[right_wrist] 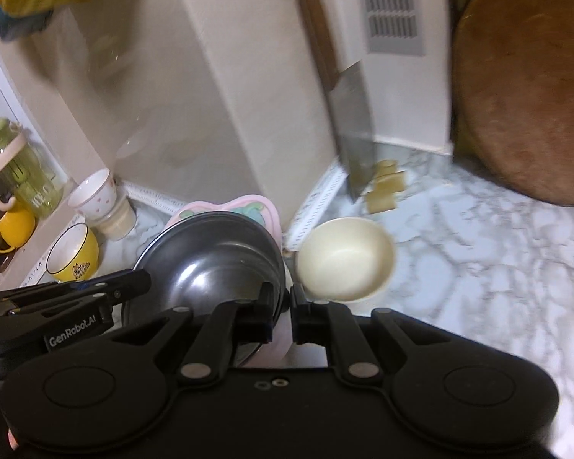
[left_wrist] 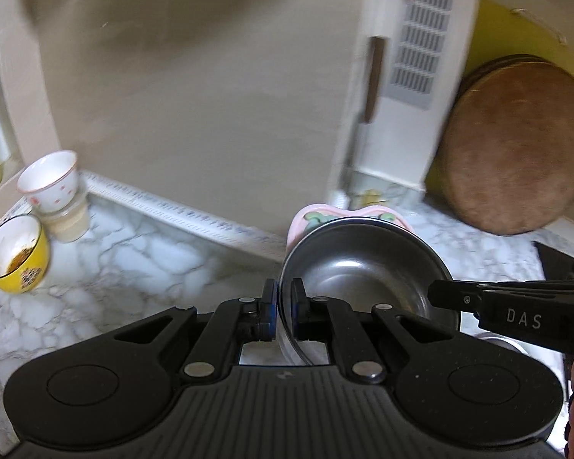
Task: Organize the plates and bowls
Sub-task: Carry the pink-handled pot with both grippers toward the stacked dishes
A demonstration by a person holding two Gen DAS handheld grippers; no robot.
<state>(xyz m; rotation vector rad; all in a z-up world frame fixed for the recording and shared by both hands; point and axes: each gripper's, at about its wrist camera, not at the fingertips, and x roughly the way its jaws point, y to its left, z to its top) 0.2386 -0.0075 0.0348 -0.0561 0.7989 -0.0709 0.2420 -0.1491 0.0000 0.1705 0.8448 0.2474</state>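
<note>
I have the left gripper [left_wrist: 283, 310] clenched on the near rim of the steel bowl [left_wrist: 363, 267], one pad outside the wall and one inside, which I judge is the only way to carry a bowl this wide without it slipping. The right gripper [right_wrist: 283, 315] closes on the edge of the pink plate [right_wrist: 229, 206] and what seems to be the bowl's rim too, though how much of each it bites is hard to tell. The steel bowl sits on the pink plate, tilted toward me, above the marble counter [right_wrist: 478, 248]; it looks empty and dry. Just right of it stands a cream bowl [right_wrist: 346, 258], also empty. At the left wall, a white cup [left_wrist: 51, 179] rests atop a cloudy tumbler [left_wrist: 70, 220], and the yellow bowl [left_wrist: 15, 254] beside them holds brown residue. A cleaver [right_wrist: 354, 130] and a round wooden board [right_wrist: 524, 88] lean upright at the back, out of my way
</note>
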